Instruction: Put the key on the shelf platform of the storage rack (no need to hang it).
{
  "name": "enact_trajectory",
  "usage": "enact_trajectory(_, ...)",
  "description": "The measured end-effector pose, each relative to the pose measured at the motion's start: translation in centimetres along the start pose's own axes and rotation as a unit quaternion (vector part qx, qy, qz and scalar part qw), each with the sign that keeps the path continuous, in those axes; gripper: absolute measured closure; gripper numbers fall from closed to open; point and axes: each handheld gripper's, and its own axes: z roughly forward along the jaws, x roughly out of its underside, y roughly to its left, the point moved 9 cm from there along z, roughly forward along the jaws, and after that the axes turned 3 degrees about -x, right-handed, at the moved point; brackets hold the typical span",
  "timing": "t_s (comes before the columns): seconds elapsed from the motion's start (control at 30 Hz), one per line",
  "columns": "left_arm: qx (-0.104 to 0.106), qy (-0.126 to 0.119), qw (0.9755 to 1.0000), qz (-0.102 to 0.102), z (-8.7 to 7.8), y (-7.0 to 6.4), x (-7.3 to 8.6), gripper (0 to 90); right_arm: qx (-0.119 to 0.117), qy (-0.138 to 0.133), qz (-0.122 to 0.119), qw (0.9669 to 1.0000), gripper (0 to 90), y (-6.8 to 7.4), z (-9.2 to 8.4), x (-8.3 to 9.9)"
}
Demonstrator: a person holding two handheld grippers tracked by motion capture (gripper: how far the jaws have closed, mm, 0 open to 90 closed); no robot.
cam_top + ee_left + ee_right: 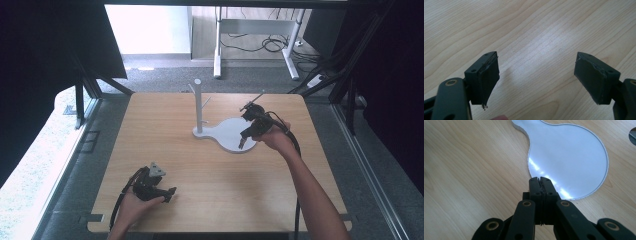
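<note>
Resting low on the pale wooden surface [210, 170], the left gripper [170, 192] holds nothing, jaws spread wide over bare wood. Right gripper [540, 180]: jaws pressed together, empty, tips above the white round-ended flat stand base [569, 157].

Counter [210, 165]: light wood w/ visible grain. Stand base [231, 134] + post [198, 105]: white, glossy. Both grippers' fingers [486, 80]: matte black. Floor [165, 80]: grey.

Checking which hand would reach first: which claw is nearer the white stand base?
Right. The right claw hangs over the round end of the white stand base, jaws shut. The left claw sits open near the table's front-left, well away from it.
</note>
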Motion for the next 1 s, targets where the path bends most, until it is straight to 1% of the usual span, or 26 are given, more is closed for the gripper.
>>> enact_trajectory(0.2,-0.001,-0.003,1.0000,-0.001,-0.1,0.1,0.0,20.5,0.001,0.005,0.001,1.0000,89.5,-0.4,0.6,-0.6)
enact_trajectory(0.27,-0.002,-0.003,1.0000,-0.006,-0.1,0.1,0.0,20.5,0.003,0.006,0.003,1.0000,89.5,-0.6,0.6,-0.8)
enact_trajectory(0.4,-0.001,-0.002,1.0000,-0.004,-0.1,0.1,0.0,20.5,0.002,0.006,0.010,0.9999,89.5,-0.8,0.9,-1.2)
enact_trajectory(0.5,-0.001,-0.003,1.0000,-0.005,-0.2,0.2,0.0,20.5,0.003,0.006,0.007,1.0000,89.5,-1.1,1.2,-1.5)
enact_trajectory(0.57,-0.002,-0.004,1.0000,-0.004,-0.2,0.3,0.0,20.5,0.002,0.007,0.011,0.9999,89.4,-1.1,1.4,-1.7)
enact_trajectory(0.7,-0.001,-0.004,1.0000,-0.006,-0.3,0.3,0.0,20.6,0.005,0.009,0.013,0.9999,89.5,-1.4,2.0,-2.1)
enact_trajectory(0.73,-0.001,-0.005,1.0000,-0.003,-0.3,0.4,0.0,20.5,0.006,0.010,0.013,0.9998,89.5,-1.5,2.2,-2.1)
enact_trajectory(0.8,-0.001,-0.005,1.0000,-0.003,-0.3,0.4,0.0,20.5,0.005,0.013,0.012,0.9998,89.5,-1.6,2.6,-2.3)
enact_trajectory(1.0,-0.001,-0.006,1.0000,-0.005,-0.4,0.5,0.0,20.5,0.006,0.016,0.019,0.9997,89.5,-2.1,3.5,-2.8)
